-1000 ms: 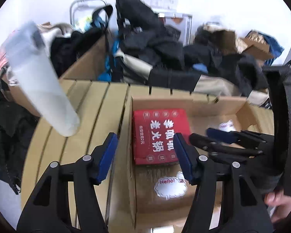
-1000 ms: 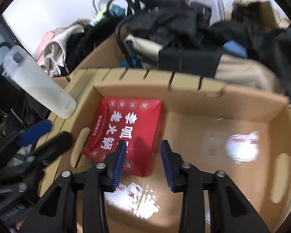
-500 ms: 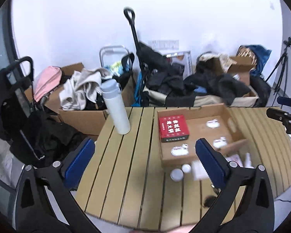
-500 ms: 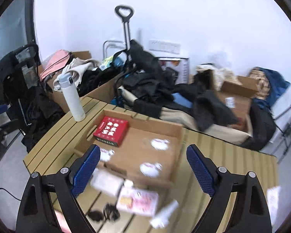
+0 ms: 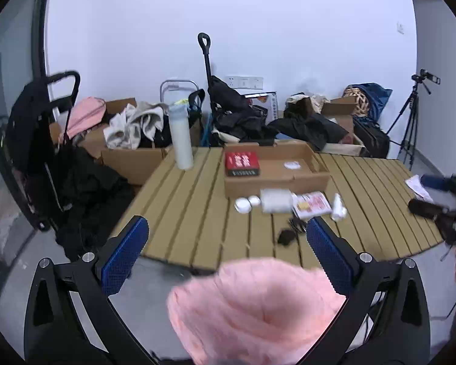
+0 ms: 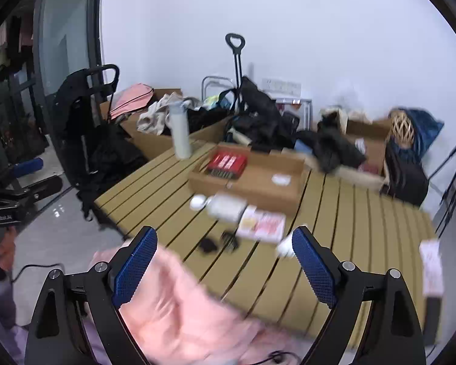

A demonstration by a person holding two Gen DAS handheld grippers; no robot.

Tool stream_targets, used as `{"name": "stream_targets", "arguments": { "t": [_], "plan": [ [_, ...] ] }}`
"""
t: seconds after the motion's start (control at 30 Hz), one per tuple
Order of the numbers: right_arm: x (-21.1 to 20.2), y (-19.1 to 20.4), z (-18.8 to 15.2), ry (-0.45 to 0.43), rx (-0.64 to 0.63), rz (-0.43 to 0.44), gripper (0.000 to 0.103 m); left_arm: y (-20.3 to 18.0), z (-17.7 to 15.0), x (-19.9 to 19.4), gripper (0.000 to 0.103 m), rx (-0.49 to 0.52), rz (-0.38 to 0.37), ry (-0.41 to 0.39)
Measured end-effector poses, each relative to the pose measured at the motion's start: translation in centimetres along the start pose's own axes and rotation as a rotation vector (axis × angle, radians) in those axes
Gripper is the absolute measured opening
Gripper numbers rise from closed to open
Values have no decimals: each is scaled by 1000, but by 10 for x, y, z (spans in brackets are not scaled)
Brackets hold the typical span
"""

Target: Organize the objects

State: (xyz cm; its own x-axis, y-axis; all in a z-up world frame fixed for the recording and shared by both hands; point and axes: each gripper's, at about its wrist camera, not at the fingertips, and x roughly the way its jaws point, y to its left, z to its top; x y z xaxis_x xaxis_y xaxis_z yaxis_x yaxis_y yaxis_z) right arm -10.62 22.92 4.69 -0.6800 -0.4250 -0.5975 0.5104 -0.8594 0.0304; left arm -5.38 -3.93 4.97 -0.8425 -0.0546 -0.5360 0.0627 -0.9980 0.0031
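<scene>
1. Jaws first: the left hand-held gripper has just been opening and now stands wide apart with nothing between its blue pads; the right hand-held gripper has done the same and is likewise empty. Both sit back from the near edge of the surface, which reads as a pause between picks, not a reach.
2. Pink fuzzy fabric, probably the person's clothing, fills the foreground below both pairs of jaws, so the view is from close to the body.
3. Slatted wooden surface carries the loose items in a row just in front of the box: a small black clump, two white round lids, a pale packet, a pink and white packet and a small white bottle lying down. They look like the things not yet sorted.
4. Cardboard box lies behind them, open at the top, so things can be dropped in from above. A red box already rests in its left end, leaving the right part free.
5. White bottle stands upright at the far left of the surface, apart from the box.
</scene>
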Motion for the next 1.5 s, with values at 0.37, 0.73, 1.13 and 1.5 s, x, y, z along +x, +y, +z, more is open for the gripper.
{"name": "stream_targets", "arguments": {
  "t": [0.37,0.73,1.13,1.5],
  "plan": [
    [-3,21,-43,-1,47,-10,93,-17,-23,4,103,45,-4,60],
    [55,-11,-70,106,136,-32,93,-45,-41,114,96,17,-283,236],
    [122,-67,-70,195,240,-103,93,-99,-61,307,40,-20,-340,602],
    [229,-54,-59,286,176,-3,89,-44,-52,266,32,-176,-368,503]
  ]
}}
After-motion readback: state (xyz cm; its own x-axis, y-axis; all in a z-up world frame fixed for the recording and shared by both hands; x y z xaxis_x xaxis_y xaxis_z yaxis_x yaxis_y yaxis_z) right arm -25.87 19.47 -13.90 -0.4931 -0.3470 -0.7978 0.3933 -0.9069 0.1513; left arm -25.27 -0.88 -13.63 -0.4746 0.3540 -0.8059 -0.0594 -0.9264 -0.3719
